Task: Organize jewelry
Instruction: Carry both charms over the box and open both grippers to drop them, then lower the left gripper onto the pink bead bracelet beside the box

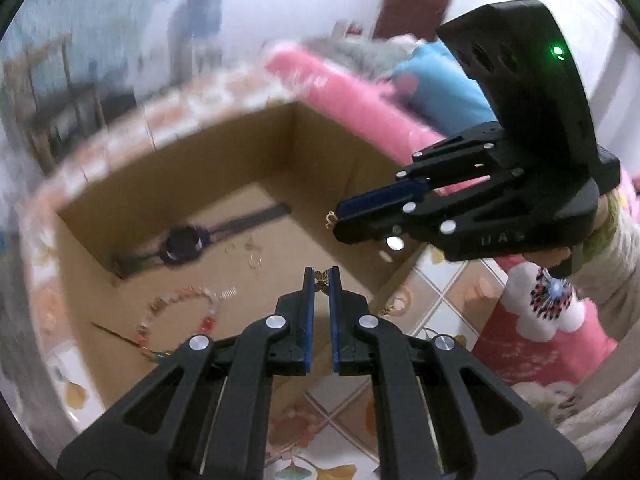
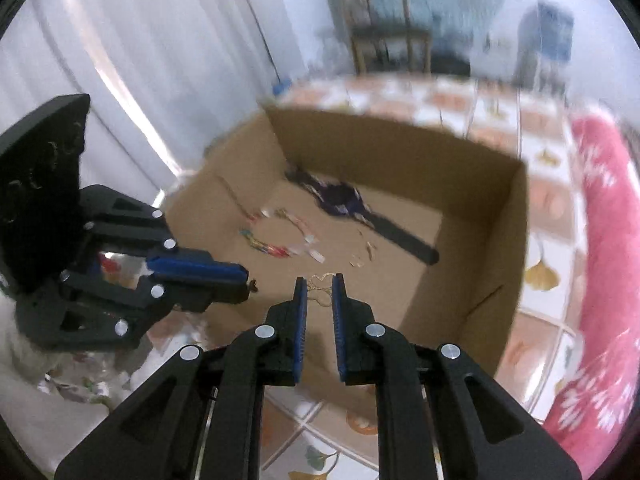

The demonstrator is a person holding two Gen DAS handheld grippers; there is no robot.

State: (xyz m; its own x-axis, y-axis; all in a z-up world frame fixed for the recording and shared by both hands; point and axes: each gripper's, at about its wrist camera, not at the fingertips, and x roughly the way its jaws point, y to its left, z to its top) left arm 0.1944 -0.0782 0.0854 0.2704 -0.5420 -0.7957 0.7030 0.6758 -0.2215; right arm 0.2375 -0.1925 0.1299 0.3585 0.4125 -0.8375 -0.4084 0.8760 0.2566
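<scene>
While blur smears the room beyond, the left gripper (image 1: 322,270) pinches a small gold butterfly-like charm (image 1: 322,277) at its tips, over the near part of the cardboard box (image 1: 224,148). Only the left wrist view shows a hand (image 1: 548,258) under the right gripper (image 2: 320,278), which nips a fine gold chain (image 2: 322,294). Inside the box lie a beaded bracelet (image 1: 176,316), a dark watch (image 1: 182,244) and tiny earrings (image 1: 254,260), hard to make out, with bare floor between.

Looking like a home, prob. a living rm: floral tile-print tablecloth (image 2: 540,208) covering the table, pink flowered blanket (image 2: 600,264) lying beside it, white curtain (image 2: 132,60) hanging behind, wooden chair (image 2: 384,32) standing further back.
</scene>
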